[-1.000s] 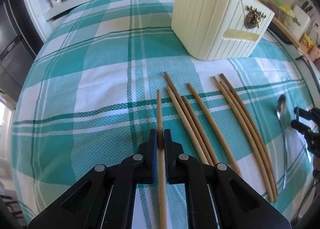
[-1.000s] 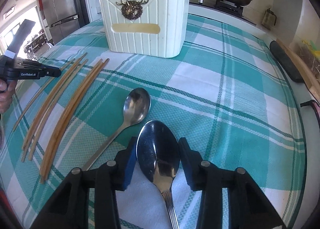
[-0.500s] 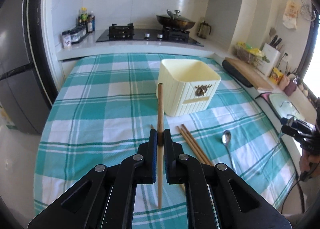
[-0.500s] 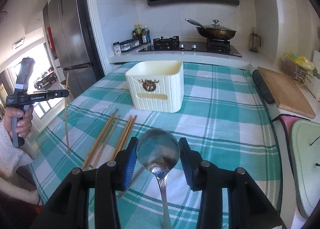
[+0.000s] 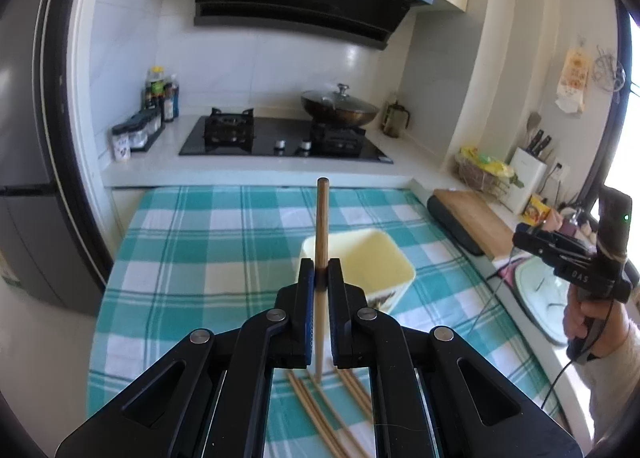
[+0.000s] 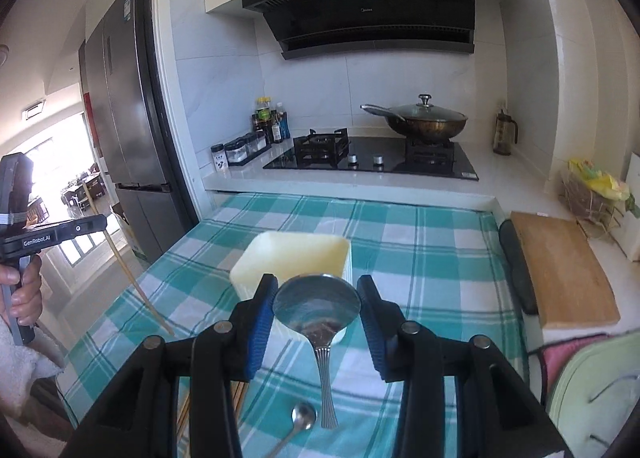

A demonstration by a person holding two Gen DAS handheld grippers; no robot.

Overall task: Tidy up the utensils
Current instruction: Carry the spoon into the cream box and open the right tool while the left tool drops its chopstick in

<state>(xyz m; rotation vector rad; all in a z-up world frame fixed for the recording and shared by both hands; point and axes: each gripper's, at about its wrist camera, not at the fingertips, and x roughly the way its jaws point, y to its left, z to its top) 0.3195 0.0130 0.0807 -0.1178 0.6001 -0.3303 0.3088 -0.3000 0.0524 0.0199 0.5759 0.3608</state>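
My left gripper (image 5: 321,278) is shut on a wooden chopstick (image 5: 321,226) and holds it upright, high above the table. The cream utensil bin (image 5: 372,258) stands open just behind it. Several chopsticks (image 5: 320,414) lie on the checked cloth below. My right gripper (image 6: 318,306) is shut on the bowl of a steel spoon (image 6: 316,302), handle hanging down, lifted in front of the bin (image 6: 296,254). A second spoon (image 6: 302,420) lies on the cloth beneath. The left gripper (image 6: 60,232) with its chopstick (image 6: 128,278) shows at the left of the right wrist view.
The table has a teal checked cloth (image 5: 192,242). Behind it is a counter with a gas hob (image 5: 280,138), a wok (image 5: 340,108) and spice jars (image 5: 136,134). A cutting board (image 6: 560,266) lies at the right. A fridge (image 6: 128,106) stands at the left.
Both grippers have risen higher over the table with the chopstick and the spoon in them. The bin now looks lower and closer under both.
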